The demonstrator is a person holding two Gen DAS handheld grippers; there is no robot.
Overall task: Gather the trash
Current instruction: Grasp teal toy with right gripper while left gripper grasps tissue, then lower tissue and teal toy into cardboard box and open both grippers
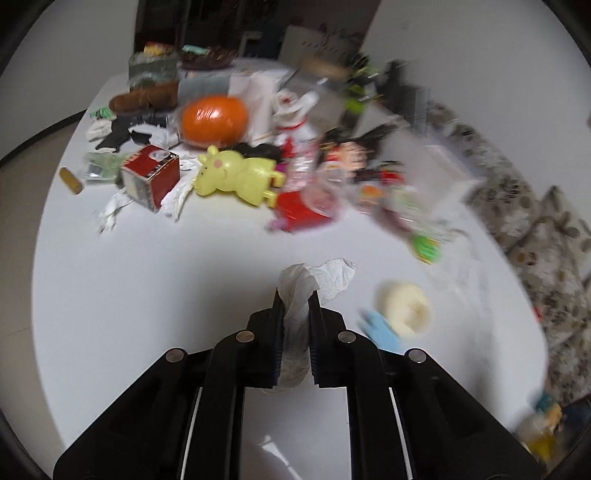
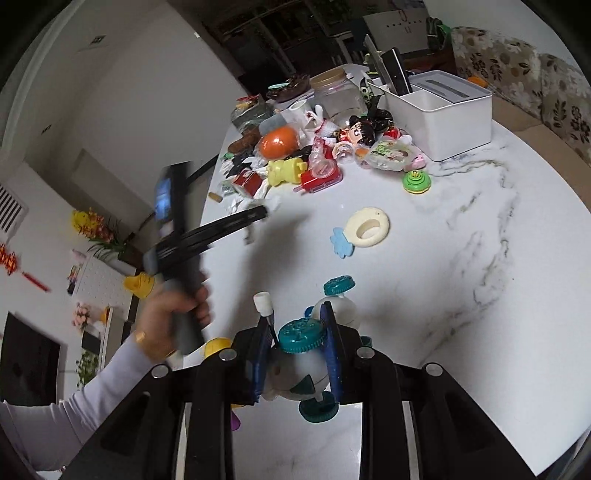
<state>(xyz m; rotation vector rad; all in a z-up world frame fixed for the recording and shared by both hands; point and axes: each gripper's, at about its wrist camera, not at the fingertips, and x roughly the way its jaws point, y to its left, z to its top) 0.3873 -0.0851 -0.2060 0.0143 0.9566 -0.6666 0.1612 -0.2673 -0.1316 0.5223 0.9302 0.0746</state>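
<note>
The left gripper point(image 1: 295, 295) clamps a crumpled white tissue point(image 1: 317, 280); the right gripper point(image 2: 297, 317) clamps a white toy with teal gears point(image 2: 301, 350) above the marble table point(image 2: 443, 277).

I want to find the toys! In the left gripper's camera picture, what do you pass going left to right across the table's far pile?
Small brown cylinder → red and silver box → yellow plastic pig toy → red flat plastic case → green round toy, which is blurred.

White marble-veined table point(image 2: 461, 258); floral-patterned sofa point(image 2: 517, 66) beside it; plain white walls point(image 2: 122, 92); dark shelving point(image 2: 280, 29) behind; flower arrangement point(image 2: 94, 229) by the wall.
</note>
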